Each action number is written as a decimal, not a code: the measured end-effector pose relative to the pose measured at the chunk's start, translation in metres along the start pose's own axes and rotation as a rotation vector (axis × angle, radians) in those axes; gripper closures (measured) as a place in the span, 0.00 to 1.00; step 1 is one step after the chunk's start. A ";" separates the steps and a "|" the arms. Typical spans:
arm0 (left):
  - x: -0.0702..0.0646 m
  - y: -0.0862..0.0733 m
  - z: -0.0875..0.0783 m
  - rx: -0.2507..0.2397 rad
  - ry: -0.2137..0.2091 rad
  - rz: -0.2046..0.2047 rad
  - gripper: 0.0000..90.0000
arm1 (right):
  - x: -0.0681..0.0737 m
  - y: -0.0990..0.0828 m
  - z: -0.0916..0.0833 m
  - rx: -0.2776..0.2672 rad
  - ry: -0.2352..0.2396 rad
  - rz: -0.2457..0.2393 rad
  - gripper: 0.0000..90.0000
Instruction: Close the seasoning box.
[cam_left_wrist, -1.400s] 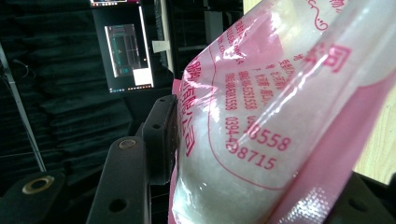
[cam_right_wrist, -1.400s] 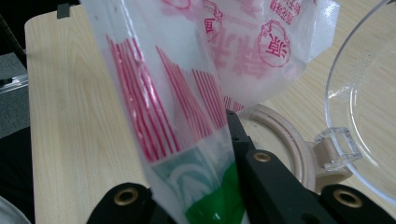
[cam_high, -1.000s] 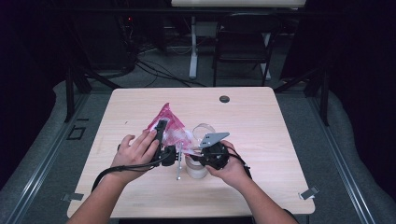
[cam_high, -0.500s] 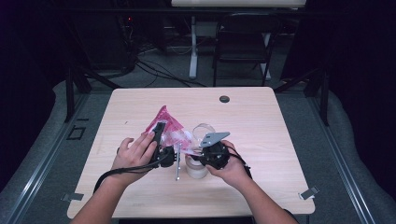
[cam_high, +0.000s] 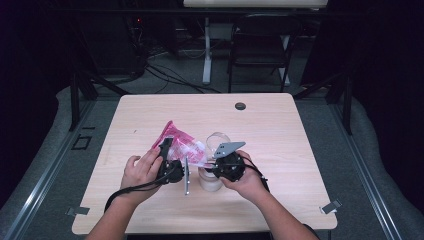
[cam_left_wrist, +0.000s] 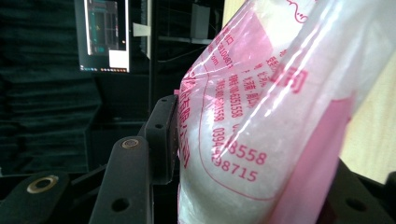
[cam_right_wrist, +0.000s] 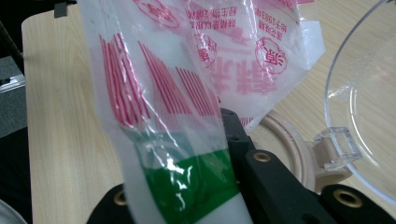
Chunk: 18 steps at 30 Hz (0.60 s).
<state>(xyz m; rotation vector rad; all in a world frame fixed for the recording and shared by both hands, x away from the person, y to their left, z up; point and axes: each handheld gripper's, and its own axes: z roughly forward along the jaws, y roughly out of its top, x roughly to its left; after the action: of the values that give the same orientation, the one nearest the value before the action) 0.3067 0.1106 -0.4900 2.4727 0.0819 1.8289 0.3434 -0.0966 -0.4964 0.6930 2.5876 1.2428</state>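
From the high view, the pink bag (cam_high: 181, 146) sits tilted above the middle of the wooden table (cam_high: 300, 165), stretched between both hands; the left gripper (cam_high: 167, 160) grips its lower left side, jaws having just closed in a little with the bag between them; the right gripper (cam_high: 226, 164) holds the bag's right end, just over a clear jar (cam_high: 211, 179) with its lid (cam_high: 218, 140) flipped open behind it; a thin metal bar (cam_high: 187, 175) lies on the table between the two hands.

Over to the left gripper view: the bag (cam_left_wrist: 261, 126) bulges with white powder, red print across it; the black jaws clamp its lower part from either side.

Now the right gripper view: the jaws are pinched tight on a flat strip of the bag (cam_right_wrist: 187, 154), clear film with red stripes and a green band; the jar's beige rim (cam_right_wrist: 289, 149) and clear open lid (cam_right_wrist: 364, 102) are just beside it.
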 end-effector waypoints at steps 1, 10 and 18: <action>-0.002 -0.001 0.001 -0.003 -0.007 -0.005 0.64 | 0.000 0.000 0.001 -0.003 0.001 0.002 0.99; -0.016 -0.009 0.002 0.006 -0.042 -0.081 0.66 | 0.003 0.000 0.003 0.001 -0.001 -0.007 1.00; -0.028 -0.019 0.003 -0.005 -0.088 -0.176 0.70 | 0.007 0.001 0.004 -0.003 -0.009 -0.021 0.99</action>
<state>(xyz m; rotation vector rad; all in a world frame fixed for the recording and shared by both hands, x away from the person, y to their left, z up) 0.3011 0.1269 -0.5195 2.4505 0.2805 1.6476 0.3387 -0.0898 -0.4978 0.6671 2.5791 1.2342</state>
